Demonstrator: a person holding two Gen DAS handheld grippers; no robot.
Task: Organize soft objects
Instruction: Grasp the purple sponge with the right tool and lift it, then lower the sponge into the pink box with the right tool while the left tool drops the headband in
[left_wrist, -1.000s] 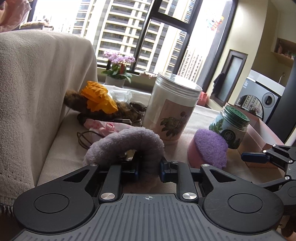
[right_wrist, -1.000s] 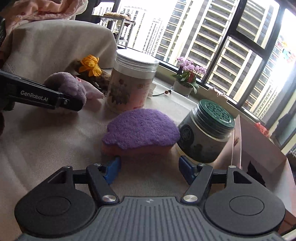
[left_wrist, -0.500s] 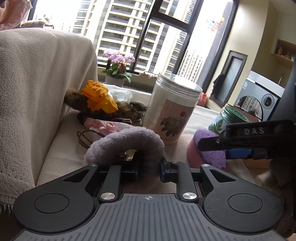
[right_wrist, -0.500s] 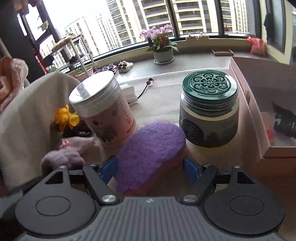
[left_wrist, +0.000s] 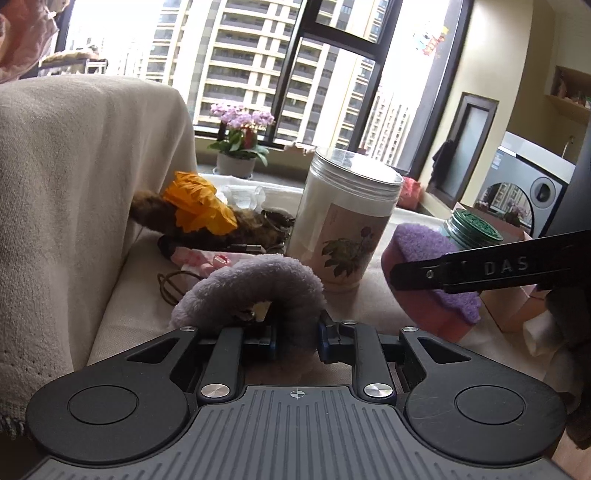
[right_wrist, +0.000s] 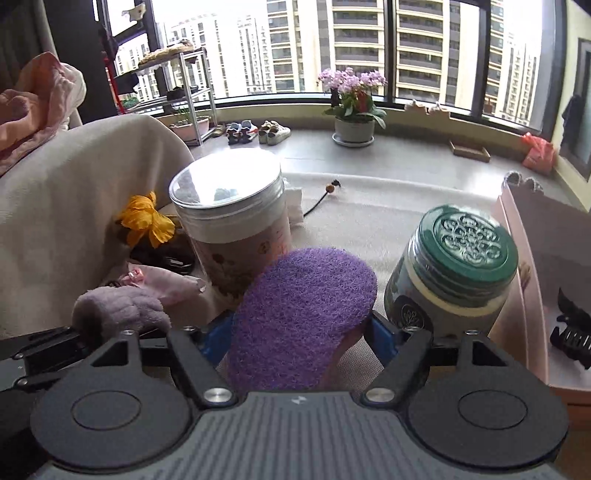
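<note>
Purple sponge (right_wrist: 306, 314) — between right claw's (right_wrist: 291, 334) pads, lifted

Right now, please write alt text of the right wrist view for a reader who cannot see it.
The right gripper holds a purple sponge tilted between its blue fingers. Behind stand a tall white jar and a green-lidded jar on a beige cloth, before a large window.

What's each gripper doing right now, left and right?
Left gripper: shut on the fluffy lilac loop.
Right gripper: shut on the purple sponge, lifted and tilted; jaws have just closed in slightly.
</note>
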